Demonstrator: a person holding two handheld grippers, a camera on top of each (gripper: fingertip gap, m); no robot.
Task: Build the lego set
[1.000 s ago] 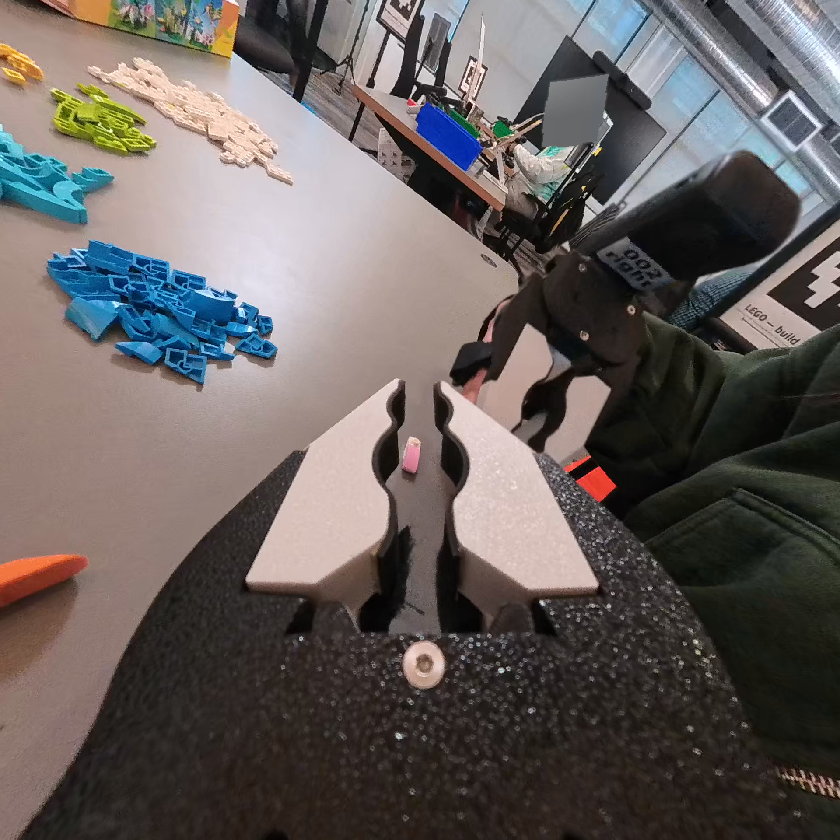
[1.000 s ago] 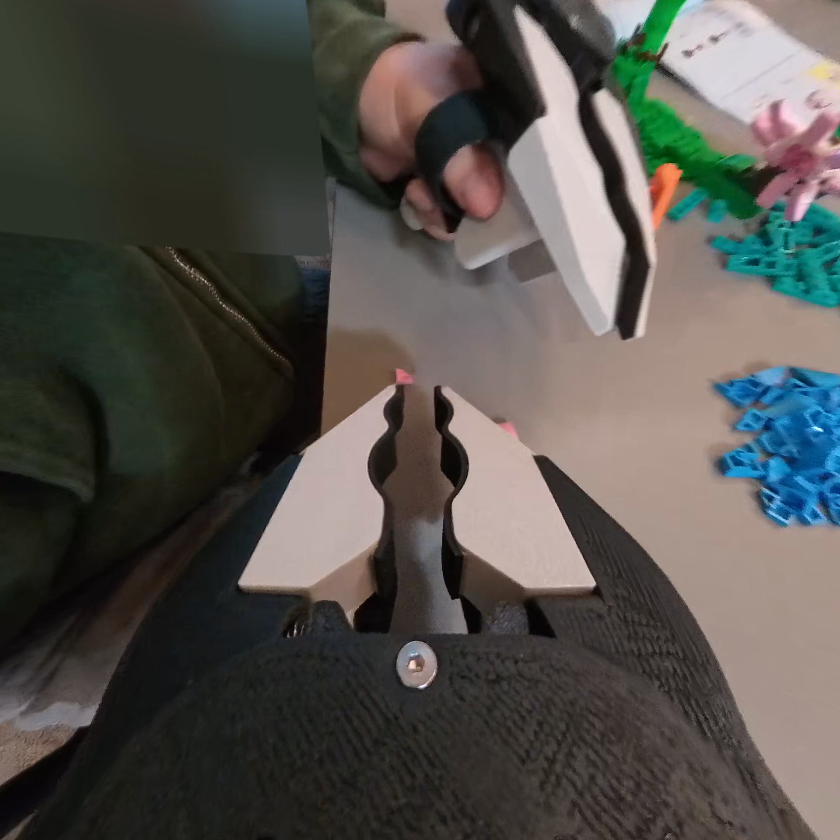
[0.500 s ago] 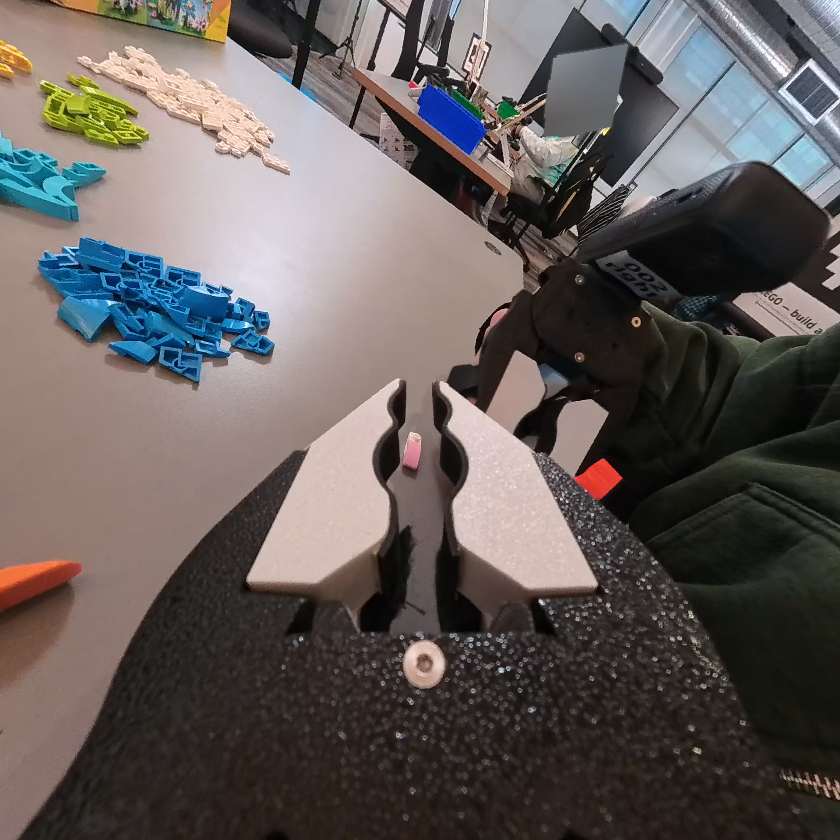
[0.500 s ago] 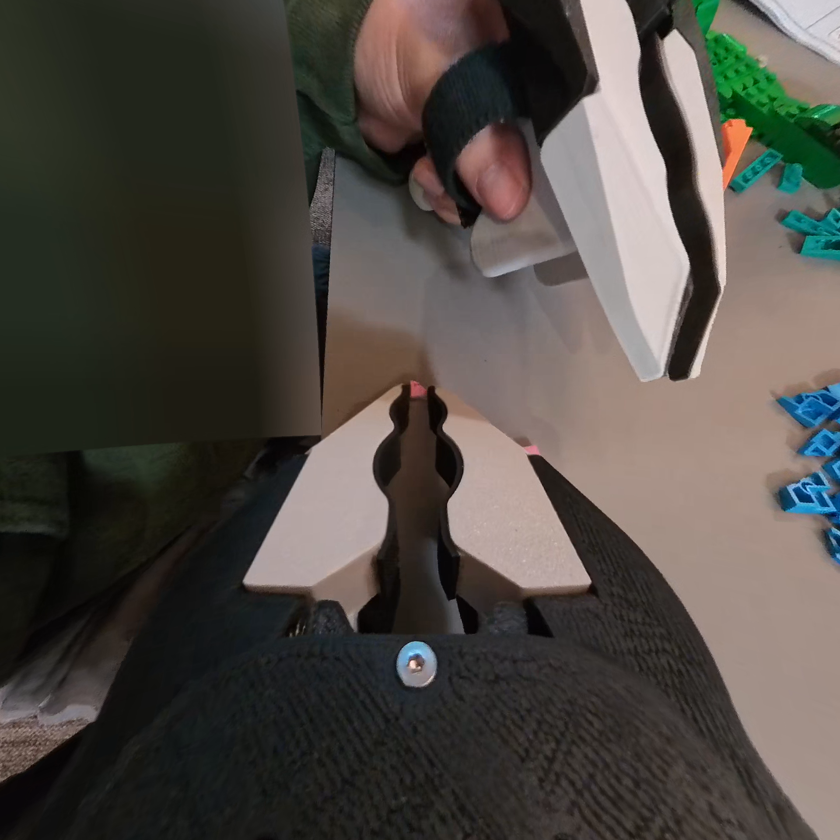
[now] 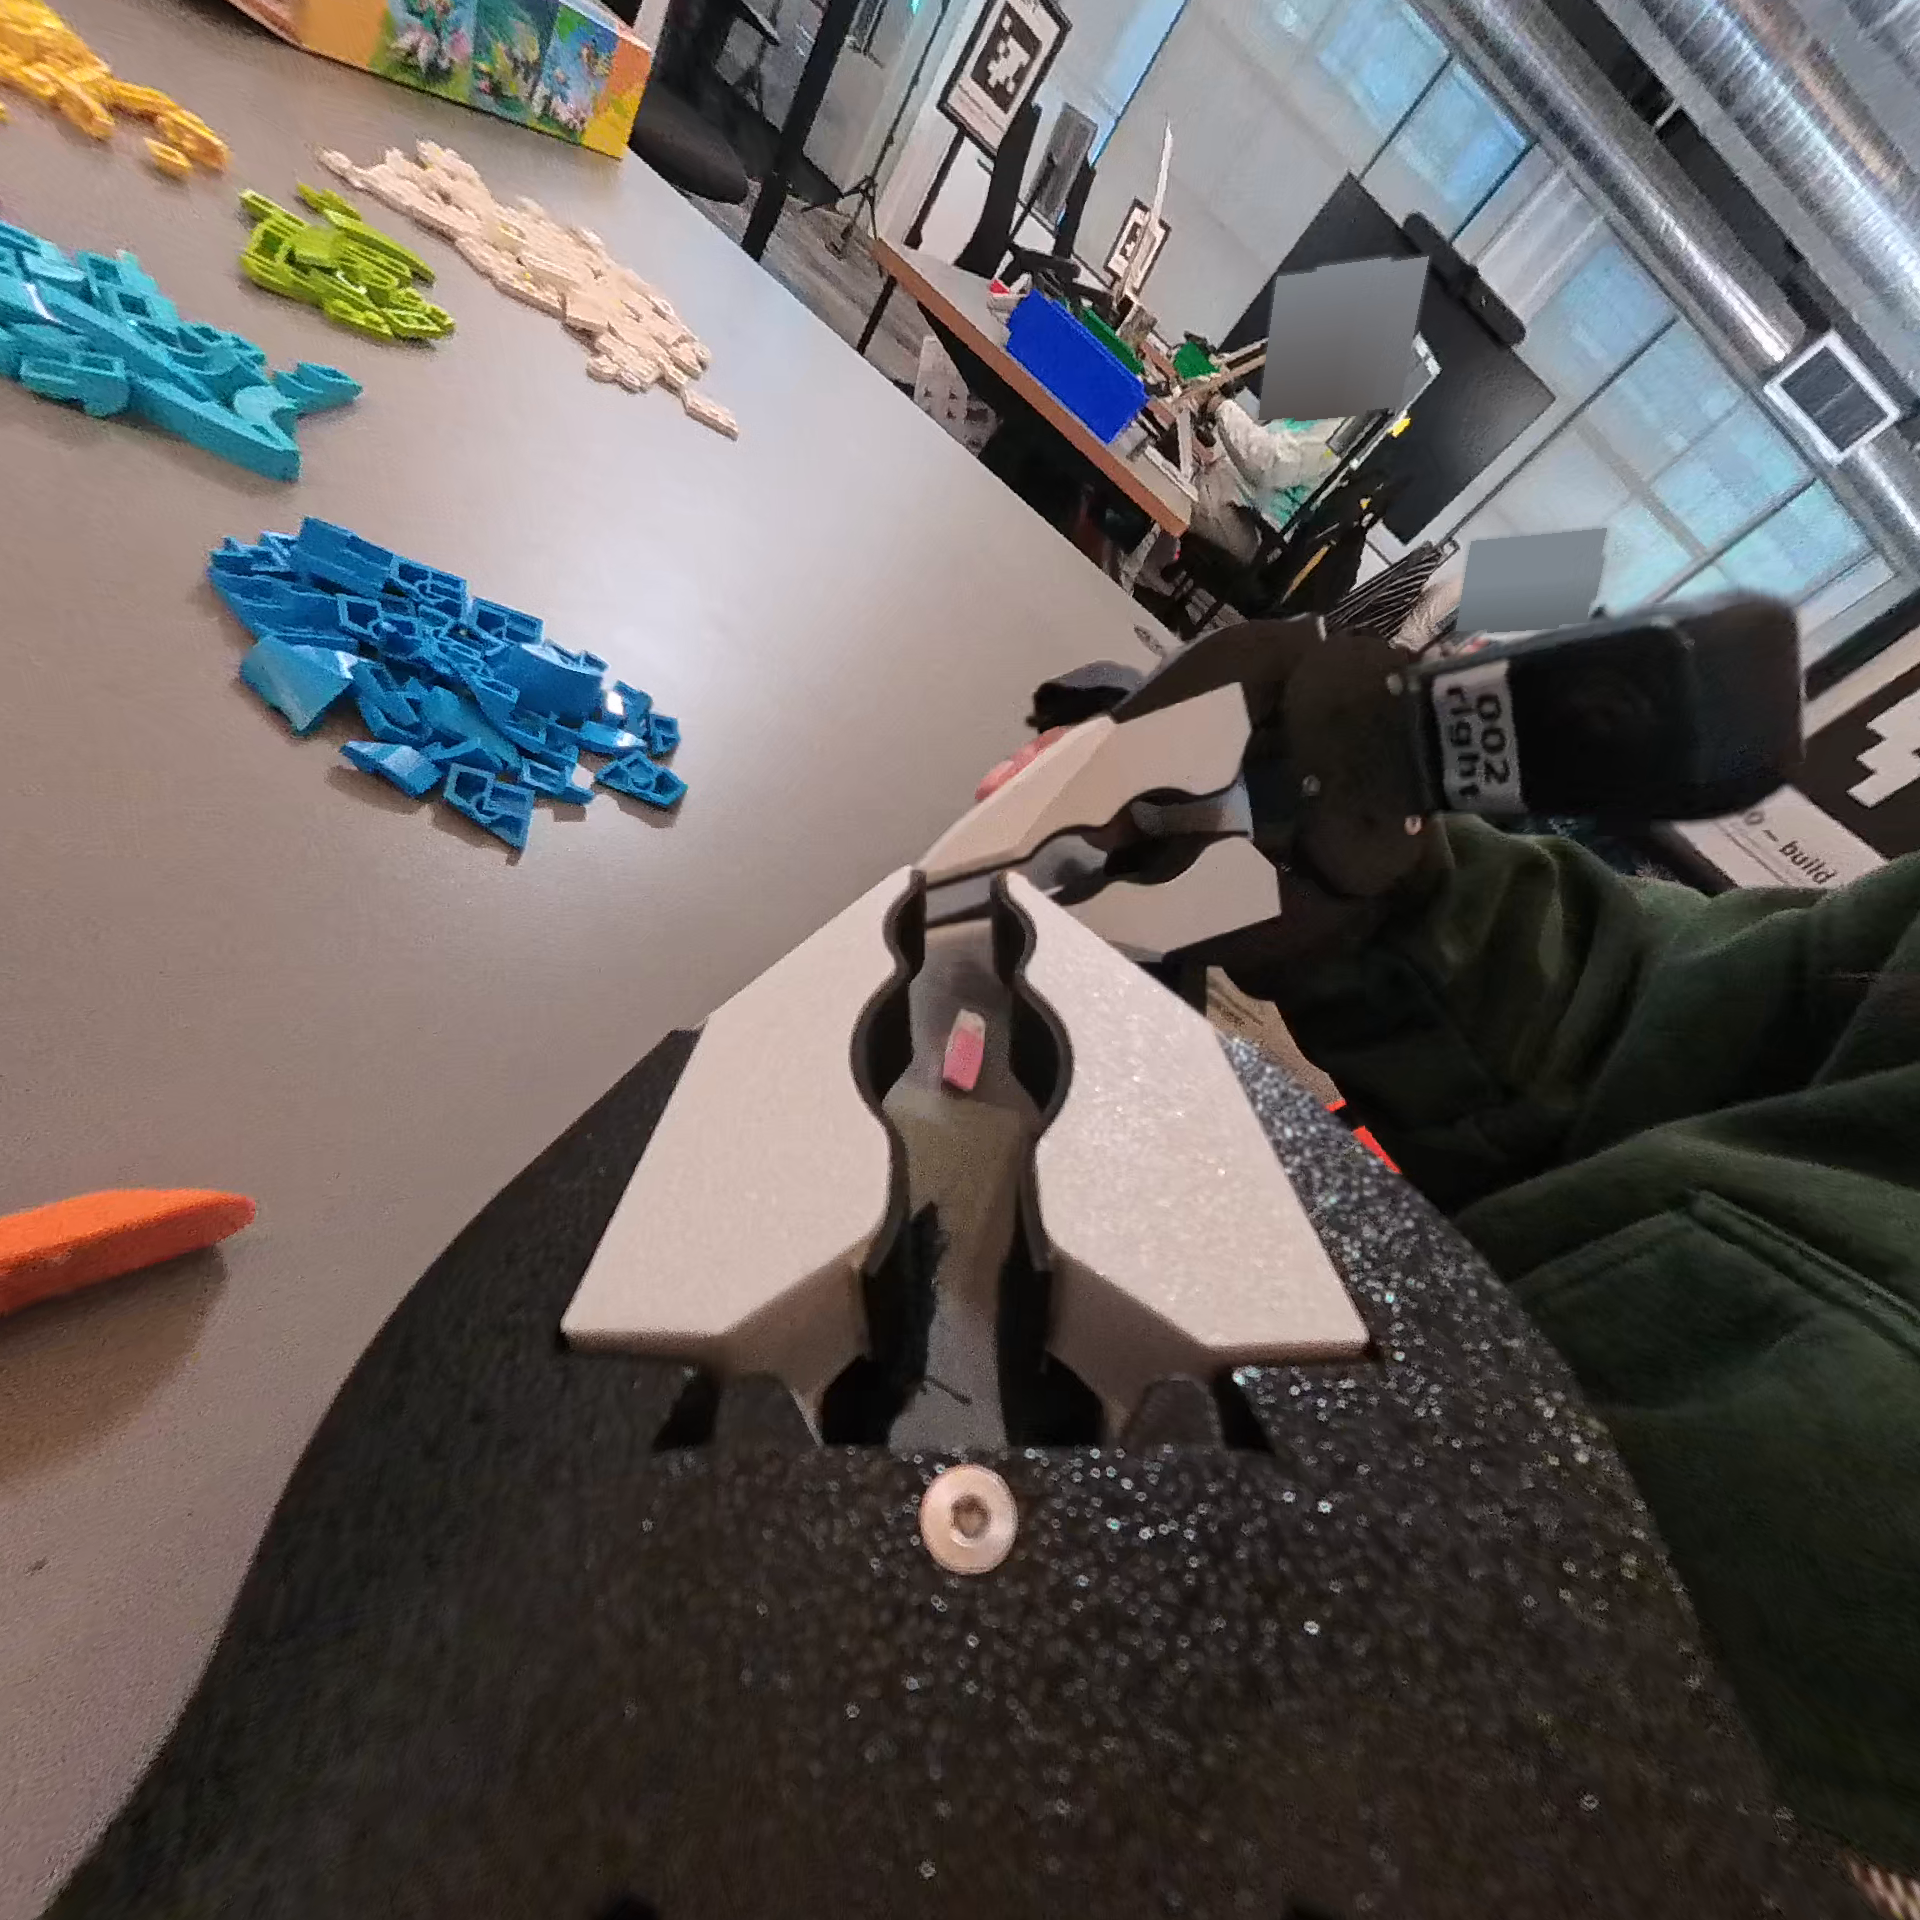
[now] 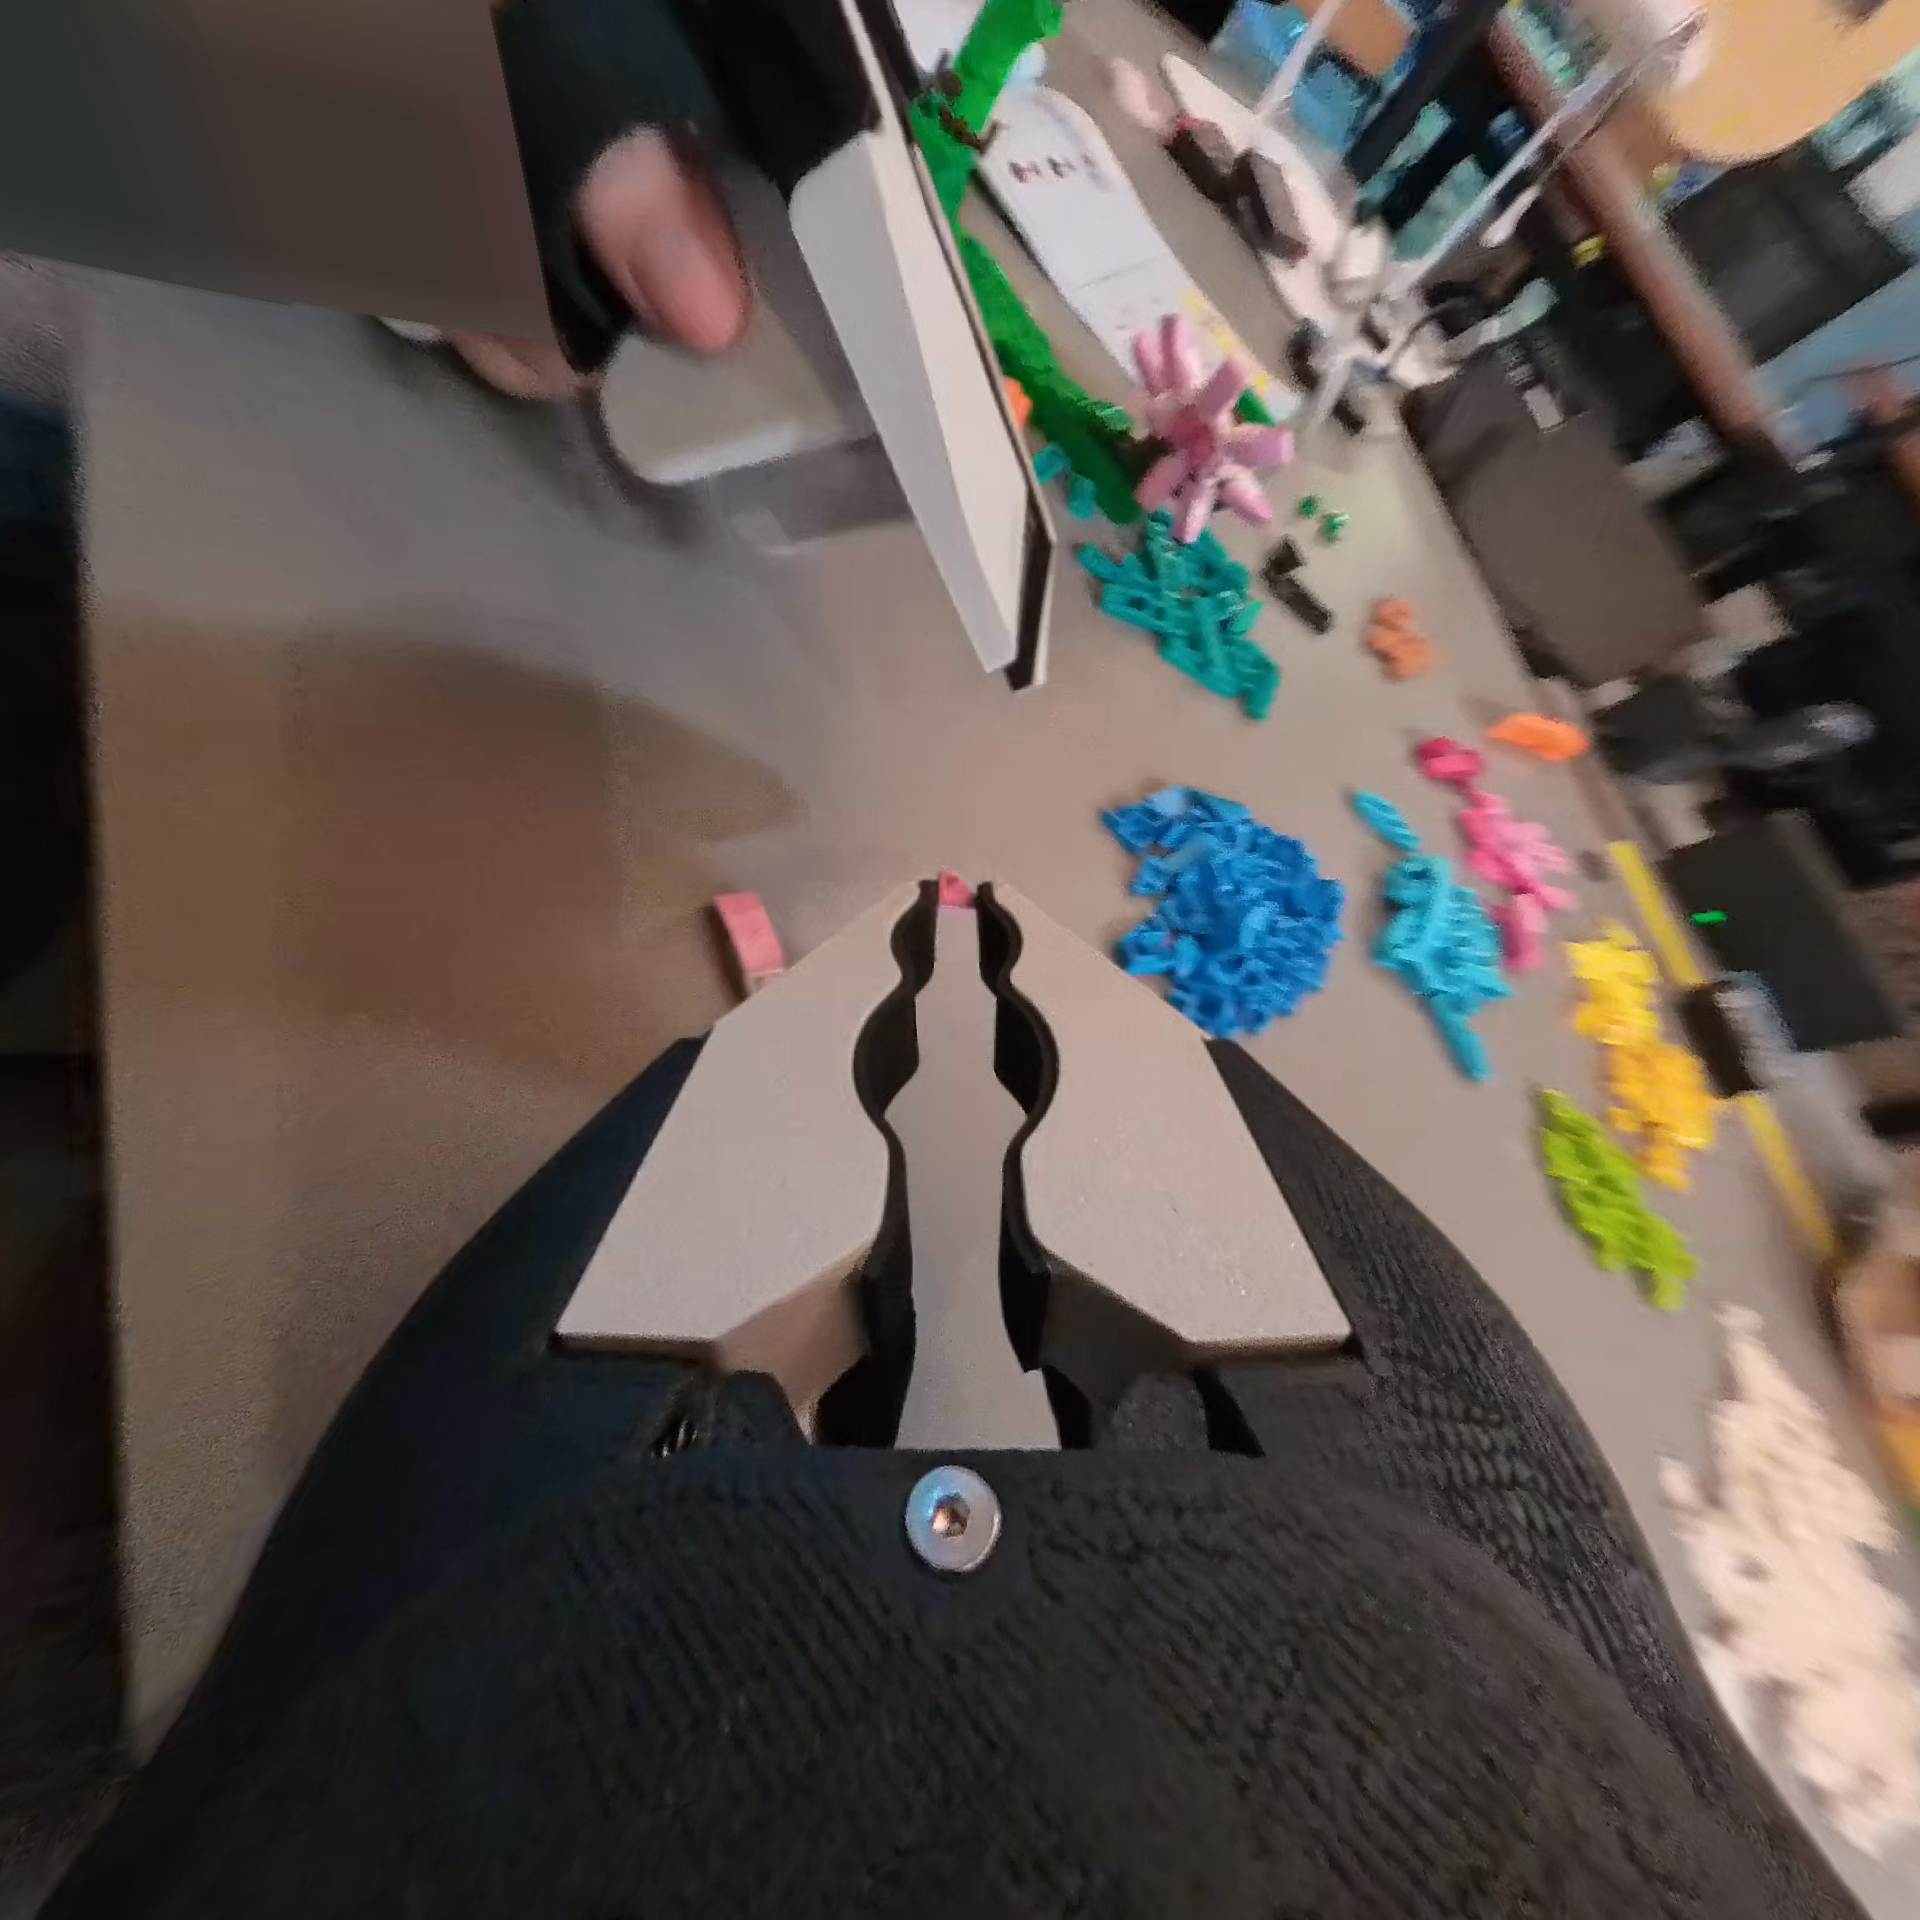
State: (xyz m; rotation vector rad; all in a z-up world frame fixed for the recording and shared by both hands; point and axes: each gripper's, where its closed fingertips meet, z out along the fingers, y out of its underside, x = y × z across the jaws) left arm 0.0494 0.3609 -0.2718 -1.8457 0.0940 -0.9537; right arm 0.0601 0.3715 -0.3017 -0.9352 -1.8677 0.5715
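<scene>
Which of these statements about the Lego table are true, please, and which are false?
1. The right gripper pinches a small pink piece at its fingertips. True.
2. The blue pile sits inside a box. False: it lies loose on the grey table.
3. An orange piece lies on the table at the left edge of the left wrist view. True.
4. The white pieces lie nearer to the left gripper than the blue pile does. False: the white pieces lie farther off, beyond the blue pile.
5. A pink flower stands beside the green build. True.
</scene>
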